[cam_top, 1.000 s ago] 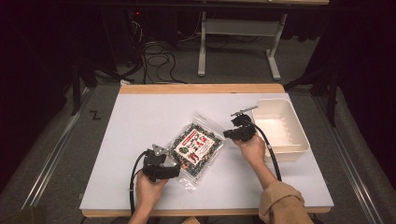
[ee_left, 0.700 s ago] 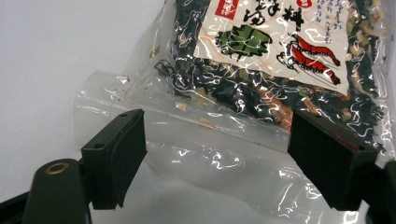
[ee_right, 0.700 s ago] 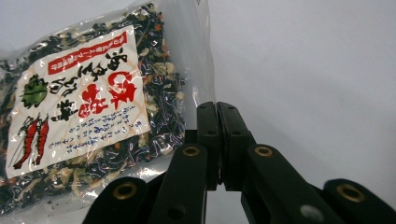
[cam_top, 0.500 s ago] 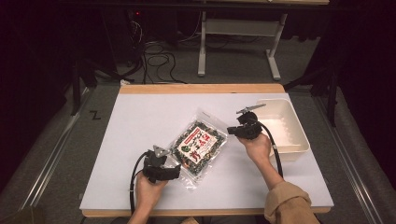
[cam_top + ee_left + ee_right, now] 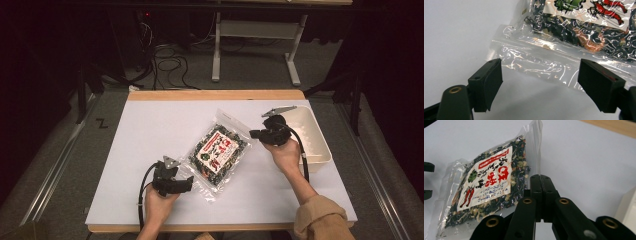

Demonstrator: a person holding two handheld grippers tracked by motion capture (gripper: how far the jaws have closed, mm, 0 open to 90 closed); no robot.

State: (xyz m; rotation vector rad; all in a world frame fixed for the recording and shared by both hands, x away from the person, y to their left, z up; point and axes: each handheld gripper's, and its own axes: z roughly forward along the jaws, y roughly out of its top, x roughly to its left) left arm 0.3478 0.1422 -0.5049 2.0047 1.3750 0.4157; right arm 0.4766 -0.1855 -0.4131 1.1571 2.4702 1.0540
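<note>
While the clear bag [image 5: 218,148] of dried flakes lies flat near the middle of the white table [image 5: 150,125], its printed label cannot be read in the high view, and in the left gripper view its far part is cut off by the frame edge. Left gripper [image 5: 187,182] sits at the near left, jaws spread apart, the bag's empty near corner lying between them but untouched in the left gripper view [image 5: 539,82]. Right gripper [image 5: 253,134] is at the bag's right edge; in the right gripper view [image 5: 540,178] the jaws are pressed together on that clear edge strip, though how much film is caught between them is hidden. The white bin [image 5: 315,135] stands just to the right. Versus half a second ago: right gripper has shifted slightly nearer; left gripper and bag unchanged.
</note>
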